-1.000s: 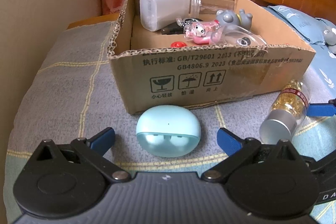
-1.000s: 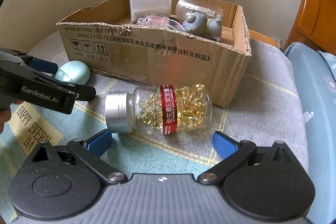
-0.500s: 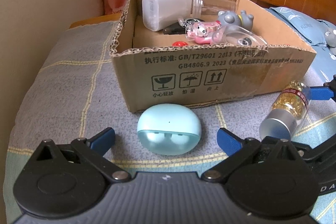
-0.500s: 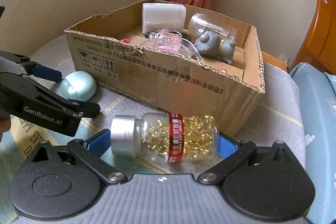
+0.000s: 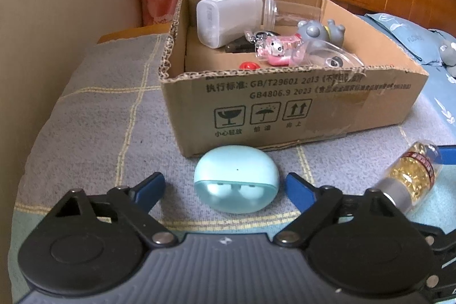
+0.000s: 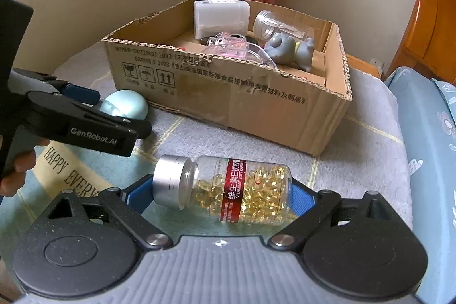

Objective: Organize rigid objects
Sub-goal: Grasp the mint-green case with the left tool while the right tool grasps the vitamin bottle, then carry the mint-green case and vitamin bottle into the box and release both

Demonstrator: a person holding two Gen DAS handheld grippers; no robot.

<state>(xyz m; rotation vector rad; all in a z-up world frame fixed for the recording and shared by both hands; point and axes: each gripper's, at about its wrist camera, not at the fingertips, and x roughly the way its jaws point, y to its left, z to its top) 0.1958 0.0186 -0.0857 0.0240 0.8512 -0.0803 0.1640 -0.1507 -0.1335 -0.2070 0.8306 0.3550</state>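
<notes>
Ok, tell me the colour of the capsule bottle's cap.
Silver, on the capsule bottle's cap; clearest in the right wrist view.

Cardboard box (image 5: 299,110) wall blocks straight ahead of the earbud case (image 5: 236,187); bare blanket (image 5: 94,116) open to its left. Left gripper (image 6: 94,116) crowds the capsule bottle's (image 6: 228,190) cap side. Box interior packed along the back; front-left floor bare.

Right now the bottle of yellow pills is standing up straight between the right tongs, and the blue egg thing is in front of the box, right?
Not quite. The bottle of yellow pills is lying on its side between the right tongs, as the right wrist view shows. The blue egg-shaped case does sit in front of the cardboard box.
</notes>
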